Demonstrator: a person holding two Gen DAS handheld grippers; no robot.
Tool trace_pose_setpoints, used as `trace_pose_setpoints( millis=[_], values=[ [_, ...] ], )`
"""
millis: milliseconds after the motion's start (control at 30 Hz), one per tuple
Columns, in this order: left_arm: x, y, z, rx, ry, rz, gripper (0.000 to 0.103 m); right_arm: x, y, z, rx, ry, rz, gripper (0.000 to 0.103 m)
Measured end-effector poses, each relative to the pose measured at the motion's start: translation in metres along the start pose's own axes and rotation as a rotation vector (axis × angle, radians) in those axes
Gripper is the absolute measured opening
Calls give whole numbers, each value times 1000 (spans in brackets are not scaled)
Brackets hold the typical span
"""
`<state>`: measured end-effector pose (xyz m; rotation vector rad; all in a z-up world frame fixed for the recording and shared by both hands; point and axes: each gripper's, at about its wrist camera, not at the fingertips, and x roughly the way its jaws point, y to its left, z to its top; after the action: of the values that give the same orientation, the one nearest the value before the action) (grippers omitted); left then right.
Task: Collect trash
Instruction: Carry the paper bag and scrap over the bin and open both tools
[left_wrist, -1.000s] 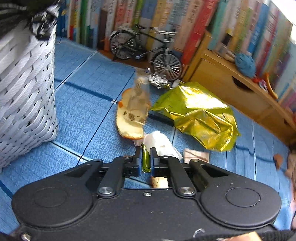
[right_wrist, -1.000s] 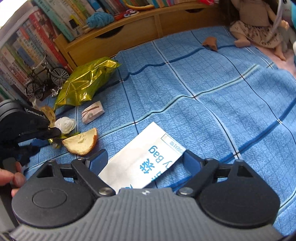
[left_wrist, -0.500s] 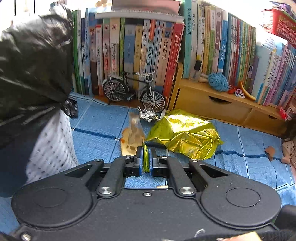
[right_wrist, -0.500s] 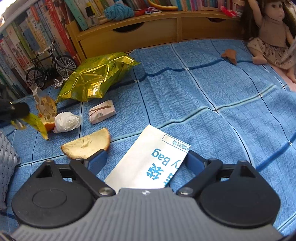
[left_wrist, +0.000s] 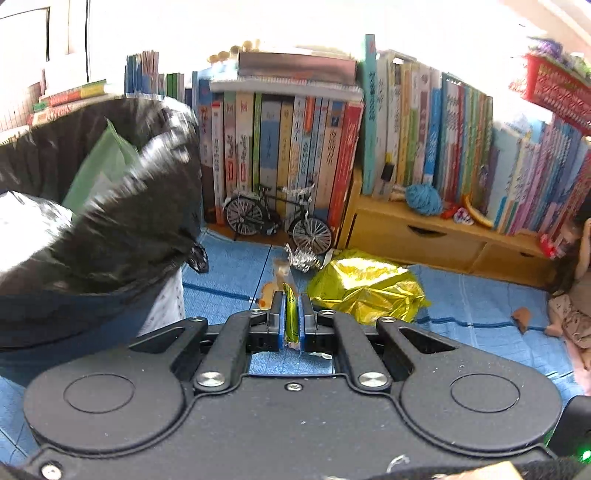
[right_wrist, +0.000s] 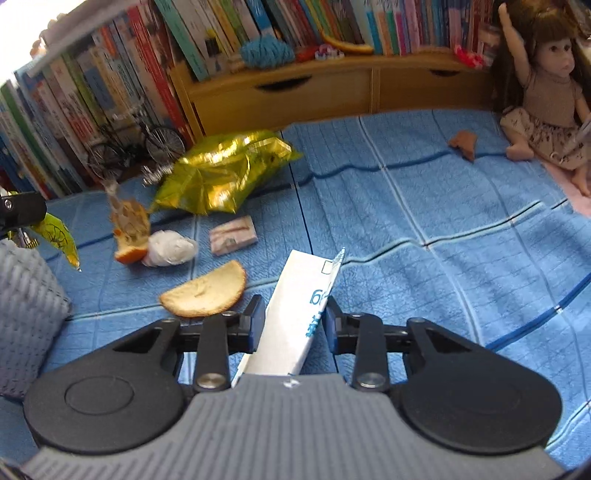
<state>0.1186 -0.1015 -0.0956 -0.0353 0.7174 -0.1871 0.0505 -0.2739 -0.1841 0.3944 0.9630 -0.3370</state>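
Trash: left tongs (left_wrist: 291, 312) clamped on yellow wrapper (left_wrist: 291, 317), right tongs (right_wrist: 293, 321) closing around white bag (right_wrist: 295, 314).

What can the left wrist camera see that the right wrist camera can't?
Only the left wrist view shows the open black bin bag with something green inside, and a red basket up high.

Only the right wrist view shows the doll, the bread slice, the white tissue ball and the white paper bag between the right hand-held gripper's closing jaws.

Both show the gold foil bag, the toy bicycle, the blue yarn ball and the yellow-green wrapper pinched by the left hand-held gripper.
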Motion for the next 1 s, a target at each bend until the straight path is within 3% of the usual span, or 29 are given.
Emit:
trace_pose_setpoints(
  millis=[533, 1000],
  values=[
    [-105, -11, 35, 75, -90, -42, 6, -108, -15, 31, 62, -219, 123, 35],
    [-149, 15, 47, 48, -155, -30, 6, -152, -1, 40, 6, -306, 208, 35]
  ],
)
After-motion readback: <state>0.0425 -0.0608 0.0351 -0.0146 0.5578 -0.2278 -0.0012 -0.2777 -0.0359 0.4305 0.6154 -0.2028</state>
